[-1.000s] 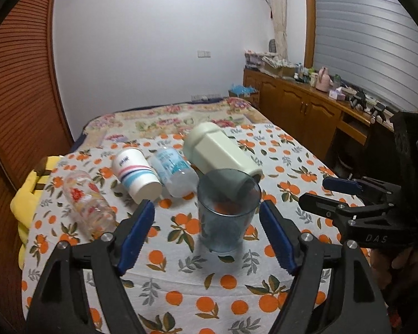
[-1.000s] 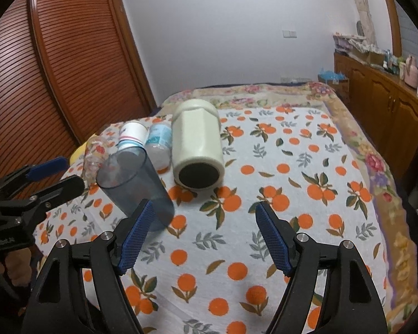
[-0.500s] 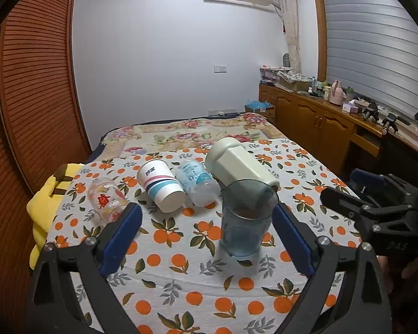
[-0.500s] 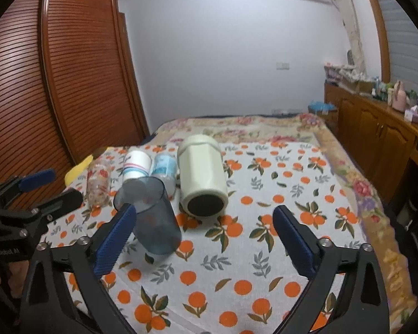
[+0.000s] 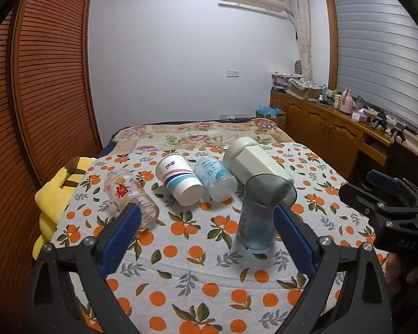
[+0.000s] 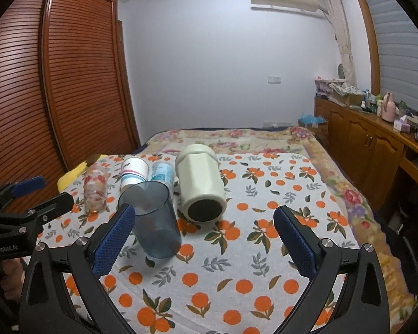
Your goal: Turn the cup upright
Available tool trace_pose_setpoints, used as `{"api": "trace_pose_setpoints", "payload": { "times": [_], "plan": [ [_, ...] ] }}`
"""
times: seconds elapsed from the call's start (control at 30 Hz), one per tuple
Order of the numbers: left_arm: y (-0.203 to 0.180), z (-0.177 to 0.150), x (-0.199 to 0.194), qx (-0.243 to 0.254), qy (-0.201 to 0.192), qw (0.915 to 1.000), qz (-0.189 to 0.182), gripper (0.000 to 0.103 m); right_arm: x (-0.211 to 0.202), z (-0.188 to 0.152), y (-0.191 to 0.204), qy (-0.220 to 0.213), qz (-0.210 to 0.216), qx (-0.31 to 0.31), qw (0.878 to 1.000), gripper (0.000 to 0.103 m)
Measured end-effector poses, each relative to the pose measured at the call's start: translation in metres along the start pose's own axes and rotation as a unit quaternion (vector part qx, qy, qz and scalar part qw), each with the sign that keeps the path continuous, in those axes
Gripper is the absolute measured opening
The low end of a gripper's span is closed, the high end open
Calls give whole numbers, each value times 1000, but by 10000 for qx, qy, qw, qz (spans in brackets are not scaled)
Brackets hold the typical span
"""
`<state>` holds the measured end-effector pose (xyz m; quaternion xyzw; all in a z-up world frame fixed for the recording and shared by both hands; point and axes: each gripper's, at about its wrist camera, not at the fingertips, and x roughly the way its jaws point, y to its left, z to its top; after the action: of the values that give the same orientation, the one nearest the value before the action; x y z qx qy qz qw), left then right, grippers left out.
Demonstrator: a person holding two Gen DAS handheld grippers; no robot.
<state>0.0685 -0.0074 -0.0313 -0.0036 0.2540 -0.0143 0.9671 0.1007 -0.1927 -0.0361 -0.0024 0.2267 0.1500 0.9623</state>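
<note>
A translucent blue-grey cup (image 5: 260, 211) stands upright, mouth up, on the orange-print tablecloth (image 5: 197, 272); it also shows in the right wrist view (image 6: 153, 220). My left gripper (image 5: 206, 239) is open and empty, and the cup stands just beyond its right finger. My right gripper (image 6: 204, 240) is open and empty, and the cup stands just beyond its left finger. Each gripper shows at the edge of the other's view, the right one (image 5: 387, 200) and the left one (image 6: 25, 203).
Several cups lie on their sides behind the blue cup: a cream mug (image 5: 253, 160), a clear blue-print cup (image 5: 216, 178), a striped paper cup (image 5: 181, 181) and a red-print glass (image 5: 128, 194). A yellow cloth (image 5: 55, 192) hangs at the table's left edge. A bed lies beyond.
Both grippers have pulled back and up from the blue cup, which was between the left gripper's fingers and now stands free beyond them. The cups look smaller and farther off.
</note>
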Motion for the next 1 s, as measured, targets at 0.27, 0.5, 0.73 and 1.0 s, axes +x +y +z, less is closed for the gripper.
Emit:
{"api": "trace_pose_setpoints", "payload": {
  "times": [0.27, 0.5, 0.73, 1.0],
  "plan": [
    [3, -2, 0, -10, -41, 10000, 39, 96, -1, 0, 1, -37, -29, -5, 10000, 101],
    [3, -1, -4, -45, -63, 10000, 25, 96, -2, 0, 0, -34, -23, 10, 10000, 101],
    [2, 0, -5, -36, -75, 10000, 33, 96, -2, 0, 0, -41, -33, 4, 10000, 101],
    [1, 0, -6, -31, -86, 9999, 43, 96, -3, 0, 0, -60, -40, 5, 10000, 101]
  ]
}}
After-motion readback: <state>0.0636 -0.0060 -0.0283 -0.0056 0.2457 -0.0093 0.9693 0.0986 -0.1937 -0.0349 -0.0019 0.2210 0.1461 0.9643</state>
